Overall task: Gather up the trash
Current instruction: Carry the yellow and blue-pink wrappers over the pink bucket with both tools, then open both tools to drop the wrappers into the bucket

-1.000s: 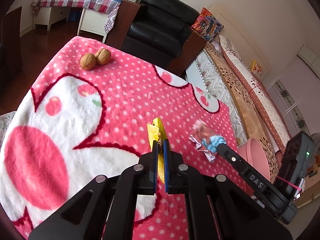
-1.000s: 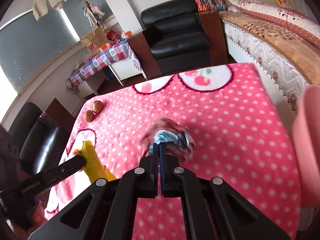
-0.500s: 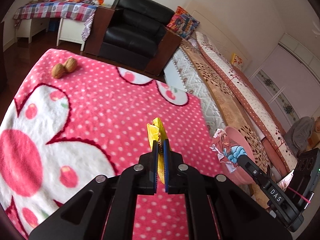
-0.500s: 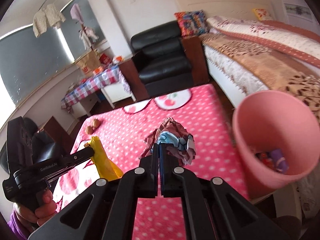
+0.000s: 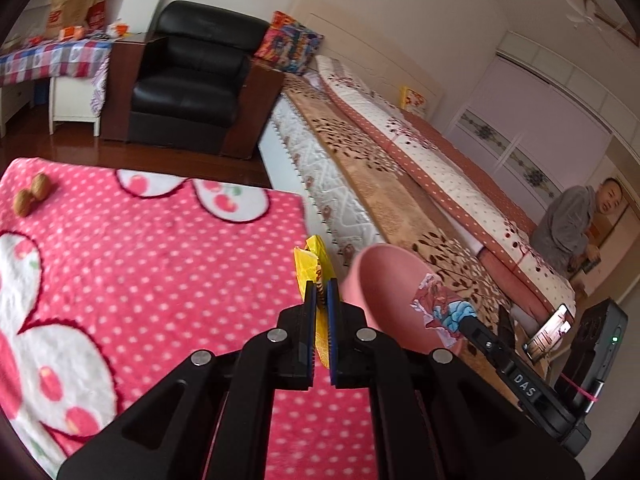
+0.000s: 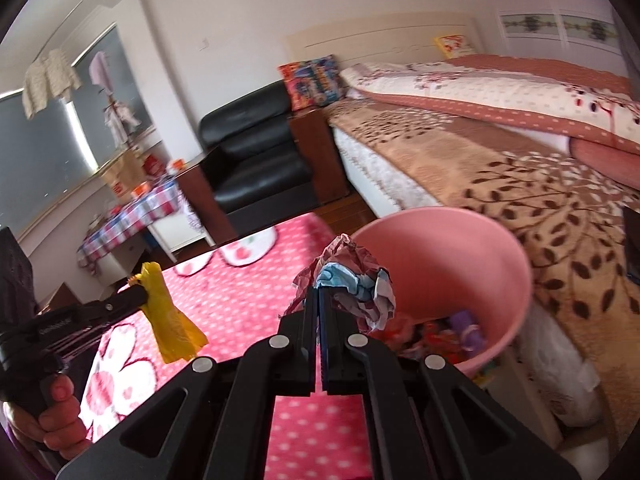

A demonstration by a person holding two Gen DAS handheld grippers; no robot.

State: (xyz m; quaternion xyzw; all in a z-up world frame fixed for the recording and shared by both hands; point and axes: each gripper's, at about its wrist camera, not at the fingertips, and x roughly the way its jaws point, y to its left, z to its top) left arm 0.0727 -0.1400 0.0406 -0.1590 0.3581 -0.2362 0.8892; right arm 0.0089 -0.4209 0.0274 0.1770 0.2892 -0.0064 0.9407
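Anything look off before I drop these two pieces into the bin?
Nothing stands out. The left gripper is clamped on the yellow wrapper, the right gripper on the crumpled paper, both beside the pink bin, which already holds trash. Two walnuts sit on the pink blanket.

I see a fluffy, matt pink fleece blanket (image 5: 168, 272) over the desk. The pink bin (image 6: 460, 256) looks like smooth, slightly glossy plastic. The yellow wrapper (image 5: 314, 264) is thin, shiny film; the crumpled wrapper (image 6: 352, 276) is creased printed paper or foil. The far armchair (image 5: 196, 72) is glossy black leather, and the floor (image 5: 56, 144) is polished wood.
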